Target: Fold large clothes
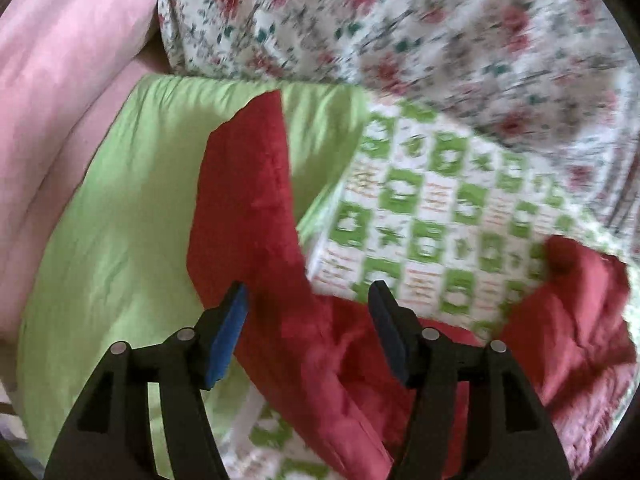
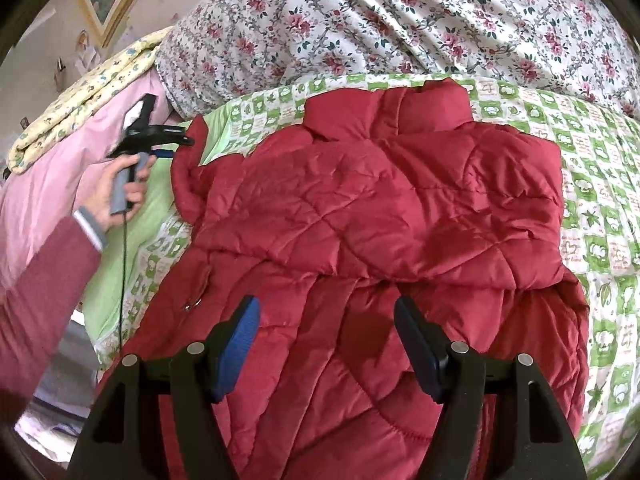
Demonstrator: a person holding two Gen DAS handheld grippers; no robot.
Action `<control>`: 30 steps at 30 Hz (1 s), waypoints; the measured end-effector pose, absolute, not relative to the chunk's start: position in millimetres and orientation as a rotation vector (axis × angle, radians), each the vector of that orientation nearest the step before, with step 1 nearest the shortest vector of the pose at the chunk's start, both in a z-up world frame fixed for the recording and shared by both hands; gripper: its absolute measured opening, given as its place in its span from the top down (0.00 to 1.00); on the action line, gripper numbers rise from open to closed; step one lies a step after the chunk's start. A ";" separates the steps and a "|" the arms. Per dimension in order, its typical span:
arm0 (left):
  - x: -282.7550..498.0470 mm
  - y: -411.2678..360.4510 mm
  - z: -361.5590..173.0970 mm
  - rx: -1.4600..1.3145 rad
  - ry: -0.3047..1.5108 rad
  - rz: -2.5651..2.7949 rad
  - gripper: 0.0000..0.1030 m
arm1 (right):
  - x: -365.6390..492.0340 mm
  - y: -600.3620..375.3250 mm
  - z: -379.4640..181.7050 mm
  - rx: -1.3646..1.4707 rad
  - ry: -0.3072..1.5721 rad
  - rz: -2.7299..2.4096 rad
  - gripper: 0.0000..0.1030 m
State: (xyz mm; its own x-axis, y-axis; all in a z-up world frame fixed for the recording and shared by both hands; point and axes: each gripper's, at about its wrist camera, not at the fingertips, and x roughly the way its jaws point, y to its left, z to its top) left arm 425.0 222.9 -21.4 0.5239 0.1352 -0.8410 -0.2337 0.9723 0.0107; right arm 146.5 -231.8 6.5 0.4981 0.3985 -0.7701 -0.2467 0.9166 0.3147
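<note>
Nearest in the right wrist view, the right gripper (image 2: 326, 322) hangs over the lower part of a red quilted jacket (image 2: 376, 216), its blue-padded fingers (image 2: 240, 332) spread apart with nothing pinched between them. The jacket lies flat on a green-and-white checked sheet (image 2: 600, 200) that covers the bed, collar at the far end. To the left a hand (image 2: 114, 192) in a dark red sleeve (image 2: 36, 292) holds the left gripper (image 2: 176, 146) by its grey handle, just beside the jacket's left sleeve edge; a black cable hangs down from the handle.

In the blurred left wrist view, the left gripper's fingers (image 1: 232, 332) stand open above a red sleeve of the jacket (image 1: 248, 208), with no cloth clamped between them. The sleeve runs away from the gripper across a plain light green cover (image 1: 120, 220).

Farther off lies pink bedding (image 2: 52, 168) with a folded yellow patterned blanket (image 2: 80, 108) on top, and a rose-printed quilt (image 2: 400, 20) is heaped behind the jacket.
</note>
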 end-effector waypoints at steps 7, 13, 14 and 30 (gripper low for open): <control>428.2 230.5 -41.2 -0.131 1.016 0.225 0.92 | 144.0 -230.1 8.7 0.167 0.974 0.392 0.31; 386.1 219.4 -12.6 -0.207 0.915 0.136 0.94 | 142.5 -227.2 15.0 0.175 0.945 0.402 0.31; 379.8 213.8 -7.2 -0.216 0.900 0.115 0.94 | 142.6 -226.5 15.7 0.175 0.943 0.402 0.31; 257.4 84.7 60.1 -0.321 0.699 -0.325 0.94 | 135.2 -248.7 13.0 0.239 0.942 0.343 0.31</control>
State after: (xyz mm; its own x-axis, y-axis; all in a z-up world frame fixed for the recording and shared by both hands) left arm 257.4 84.7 60.1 0.7200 -0.3941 -0.5712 0.1823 0.9016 -0.3923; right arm 135.2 -248.7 13.0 0.5405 0.3886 -0.7463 -0.1828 0.9200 0.3466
